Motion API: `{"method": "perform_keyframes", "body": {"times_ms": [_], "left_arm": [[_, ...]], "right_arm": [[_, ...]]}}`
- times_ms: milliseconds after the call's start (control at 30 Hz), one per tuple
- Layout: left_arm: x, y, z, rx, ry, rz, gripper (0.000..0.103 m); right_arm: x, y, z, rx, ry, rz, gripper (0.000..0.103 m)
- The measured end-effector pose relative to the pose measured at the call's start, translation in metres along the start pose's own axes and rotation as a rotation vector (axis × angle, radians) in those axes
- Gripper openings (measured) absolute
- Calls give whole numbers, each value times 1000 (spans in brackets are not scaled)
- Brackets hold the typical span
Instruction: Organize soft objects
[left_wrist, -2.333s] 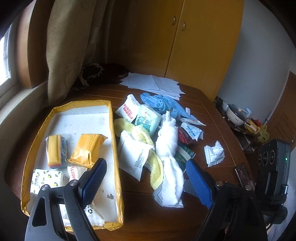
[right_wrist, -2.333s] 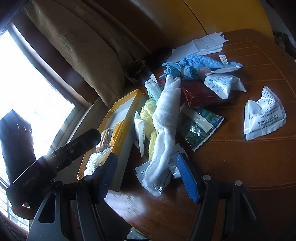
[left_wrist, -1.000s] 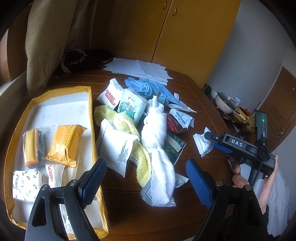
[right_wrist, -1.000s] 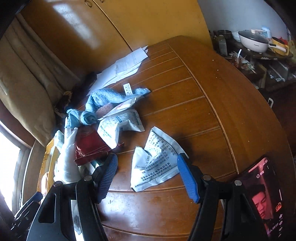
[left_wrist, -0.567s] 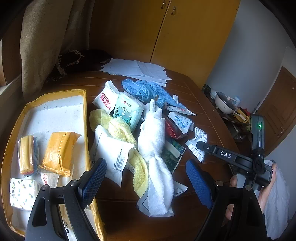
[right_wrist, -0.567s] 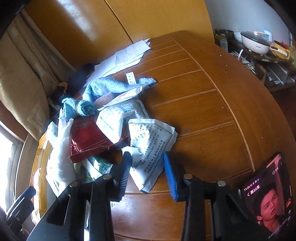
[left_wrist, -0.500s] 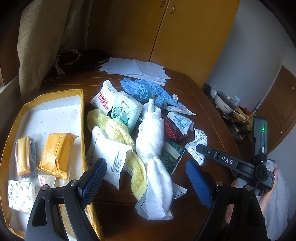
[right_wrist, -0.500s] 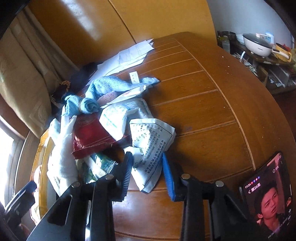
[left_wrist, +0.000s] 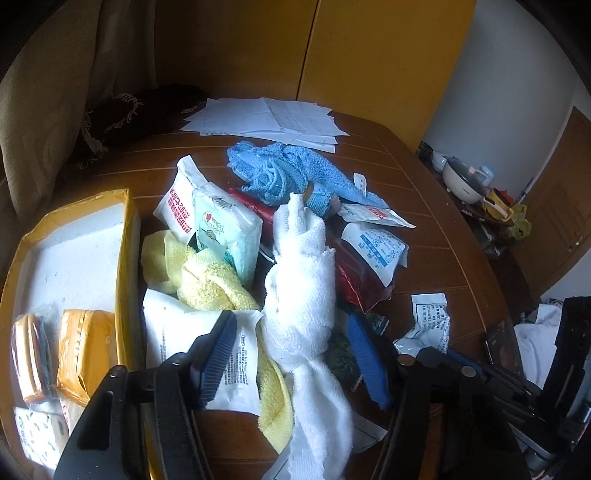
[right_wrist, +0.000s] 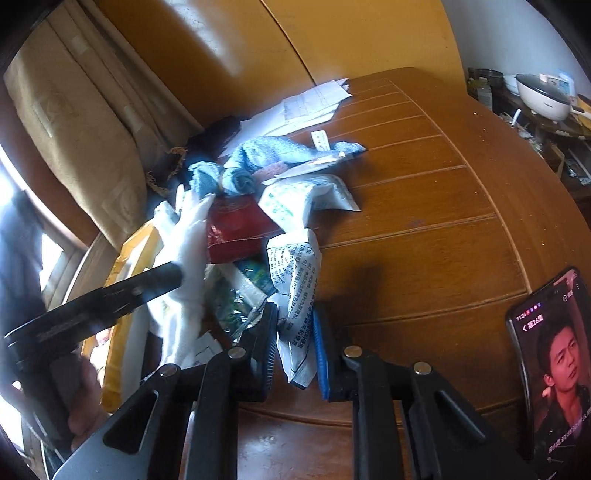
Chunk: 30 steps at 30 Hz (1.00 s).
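A heap of soft things lies on the brown table (left_wrist: 417, 206). In it, a knotted white towel (left_wrist: 299, 280) lies between the fingers of my left gripper (left_wrist: 291, 332). Those jaws are closing and the pads stand a little off the cloth. Around it are a yellow towel (left_wrist: 207, 280), a blue towel (left_wrist: 288, 173), a tissue pack (left_wrist: 225, 229) and a red packet (left_wrist: 354, 273). My right gripper (right_wrist: 294, 321) is closing on a crumpled white printed packet (right_wrist: 291, 266), pinched between its pads at the heap's right edge.
A yellow-rimmed box (left_wrist: 123, 258) at the left holds several small packs. Loose papers (left_wrist: 273, 118) lie at the back by a curtain and yellow cupboard doors. A lit phone (right_wrist: 550, 354) lies near the table's right edge. A hand (right_wrist: 81, 398) holds the left gripper's handle.
My left gripper has moved forward over the heap and its jaws have narrowed around the white towel. My right gripper has closed on the printed packet and carried it left, against the heap.
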<state>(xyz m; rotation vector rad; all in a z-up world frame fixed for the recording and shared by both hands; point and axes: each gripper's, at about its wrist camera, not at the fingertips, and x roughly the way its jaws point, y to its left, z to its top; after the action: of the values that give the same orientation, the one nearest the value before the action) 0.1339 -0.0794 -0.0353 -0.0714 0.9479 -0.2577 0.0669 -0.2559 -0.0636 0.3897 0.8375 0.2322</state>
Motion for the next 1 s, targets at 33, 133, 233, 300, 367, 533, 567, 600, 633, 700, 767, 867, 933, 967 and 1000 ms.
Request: {"method": "perform_keyframes", "body": {"times_ms": [33,133,233,300,367,533,567,600,633,700,767,867,933,967,1000], "left_arm": [[4,-1,1,5,22,10,50],[6,-4,-1,31,21,27,50],[3,2,-2,-1,12,-13,50],[7,4,0,-9,25,-13,50],[12,2,2,7,37,-19,50],[6,-6,-2,24,17,-20,38],[1,-7,-4,17,15,-38,37],[-5,-7,-7,11,9,-62,37],[-11,-6,-10,5,-2,-87,37],[-25,-3,-14,-16,-21,-117,37],[-38,2,-18,-36,-40,-161,37],[-55,8,-21,-65,-61,-222,37],[-66,13,-23,-75,-78,-257,37],[-71,16,-24,-83,-85,-273,37],[-77,19,-24,-92,-92,-284,37]], "right_arm": [[0,2,-1,-2,2,4,18],[-1,7,-4,-1,13,20,18],[-1,9,-7,-8,5,11,18],[0,8,-7,-3,13,12,18],[2,6,-8,12,24,15,18],[-4,9,-9,-3,9,9,18],[-6,8,-9,-4,2,8,18],[-8,8,-9,-2,-2,6,18],[-9,8,-9,2,-6,10,18],[-12,9,-9,2,-21,23,18],[-14,10,-8,3,-36,25,18],[-18,12,-8,14,-59,32,18],[-23,15,-9,15,-85,36,18],[-26,18,-9,5,-99,40,18],[-29,21,-9,-3,-113,43,18]]}}
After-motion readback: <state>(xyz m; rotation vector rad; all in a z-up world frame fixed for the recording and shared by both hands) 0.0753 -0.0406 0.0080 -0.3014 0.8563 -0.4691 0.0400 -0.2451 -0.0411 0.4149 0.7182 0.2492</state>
